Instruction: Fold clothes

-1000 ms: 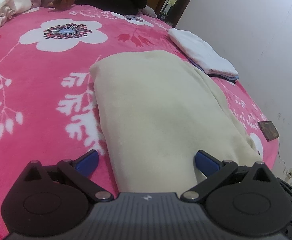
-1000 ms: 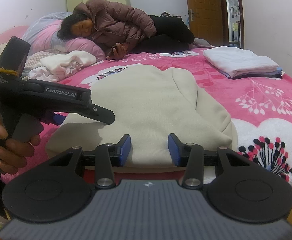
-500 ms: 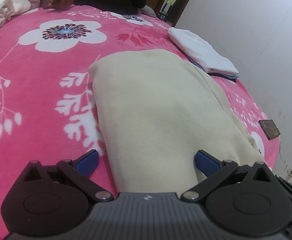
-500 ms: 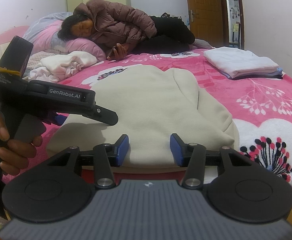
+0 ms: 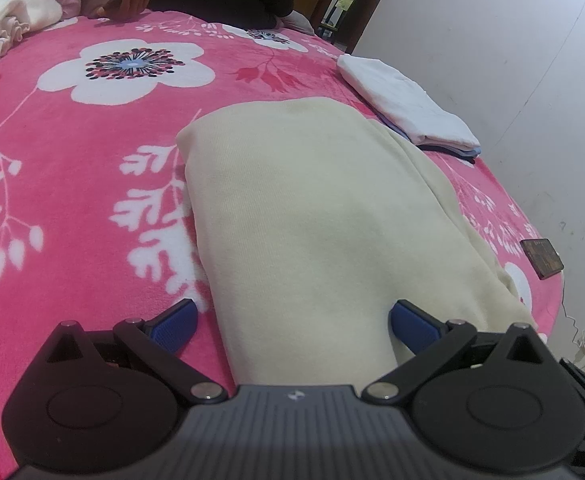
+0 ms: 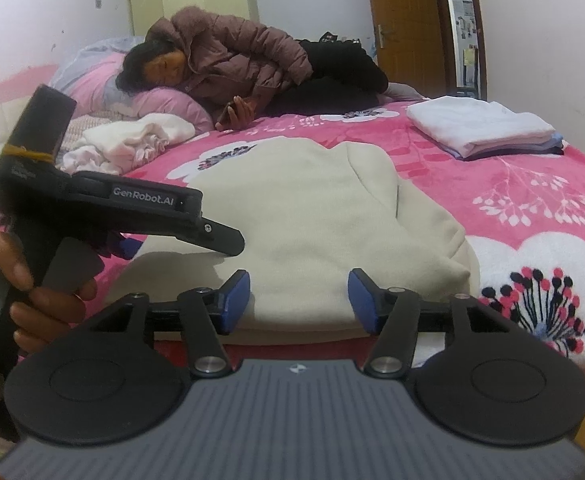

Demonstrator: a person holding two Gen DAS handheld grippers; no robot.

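On plush pink blanket (image 5: 72, 184): folded cream knit garment (image 5: 312, 216) | left claw (image 5: 292, 324) apart | right claw (image 6: 298, 298) just widened, apart

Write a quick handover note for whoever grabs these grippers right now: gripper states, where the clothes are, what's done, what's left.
Left gripper: open, holding nothing, over the near end of the cream garment.
Right gripper: open, jaws just widening, nothing gripped.
Cream garment lies folded on the pink blanket.
Finished folded stack sits at the far right.
Left: an unfolded pale heap near the pillow.
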